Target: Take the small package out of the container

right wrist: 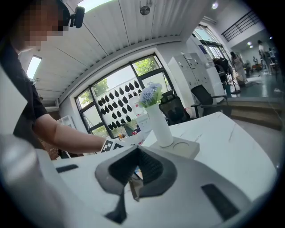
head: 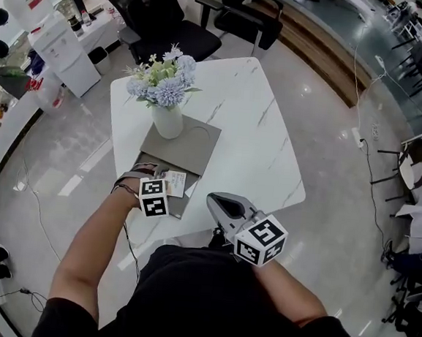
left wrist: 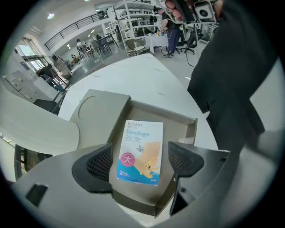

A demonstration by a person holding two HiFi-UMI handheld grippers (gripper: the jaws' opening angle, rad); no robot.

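The left gripper (left wrist: 139, 161) hangs over an open grey container (left wrist: 180, 118) with its two dark, ribbed jaws spread wide apart. The small package (left wrist: 140, 149) lies flat on the container's floor and shows in the gap between the jaws. No view makes clear whether either jaw touches it. The package is a thin rectangular sachet, white at the top and blue at the bottom, printed with the word "Bandage" and a cartoon figure.

The right gripper (right wrist: 132, 181) is held off to the side at the near edge of the table (head: 252, 131), apart from the container. Its jaws are drawn together and hold nothing.

The container is a shallow square box of matte grey card with low walls. Just behind it lies a flat grey panel (head: 192, 149) of the same material, marked with a round recess. A smooth white vase (head: 168, 121) of pale blue and white flowers (head: 160, 80) stands on that panel. The table top is glossy white with faint grey marble veins. Black office chairs (head: 172, 21) stand beyond its far edge on a shiny pale floor.
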